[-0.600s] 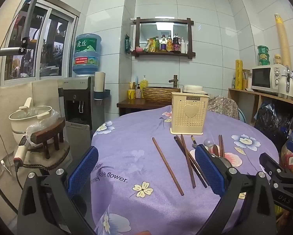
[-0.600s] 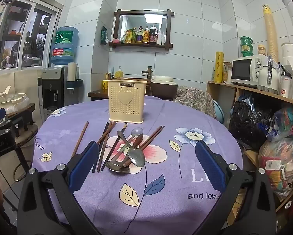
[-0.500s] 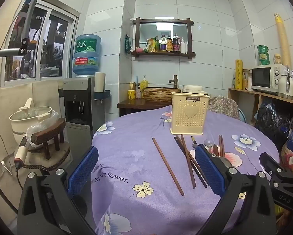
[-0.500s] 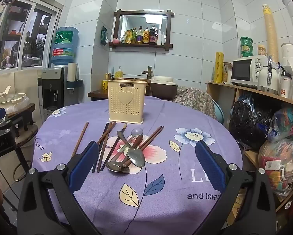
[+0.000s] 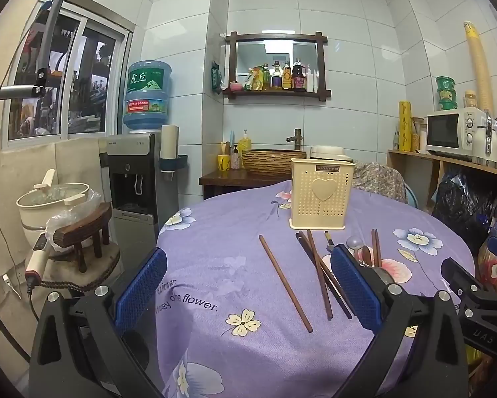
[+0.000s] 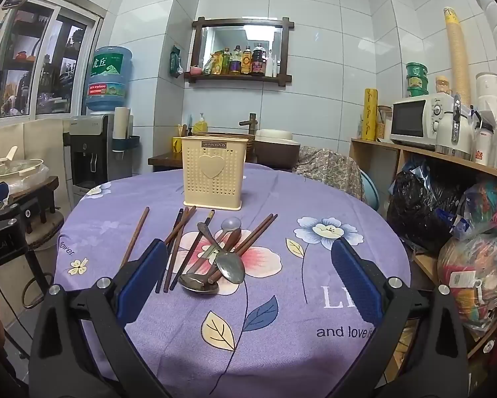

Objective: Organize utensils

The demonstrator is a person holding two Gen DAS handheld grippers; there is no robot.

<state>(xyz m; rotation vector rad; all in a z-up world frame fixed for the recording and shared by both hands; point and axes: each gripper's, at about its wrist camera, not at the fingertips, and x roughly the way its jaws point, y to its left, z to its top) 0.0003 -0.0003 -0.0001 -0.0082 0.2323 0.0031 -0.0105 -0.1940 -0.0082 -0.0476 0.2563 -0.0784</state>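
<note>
On purple cloth (image 6: pixel 314 205): three spoons (image 6: pixel 230 267), one holder (image 6: pixel 214 174)

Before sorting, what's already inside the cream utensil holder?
Cannot tell: the utensil holder stands upright, its perforated walls hide the inside. Nothing pokes above its rim. Chopsticks and spoons lie outside.

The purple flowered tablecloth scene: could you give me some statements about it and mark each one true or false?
1. The cream perforated plastic holder with a heart stands upright on the purple flowered tablecloth. True.
2. The brown wooden chopsticks are already in the holder. False: they lie on the cloth in front of it.
3. The right gripper is clamped on a metal spoon. False: it is open and empty.
4. The left gripper is open. True.
5. The spoons lie among chopsticks. True.
</note>
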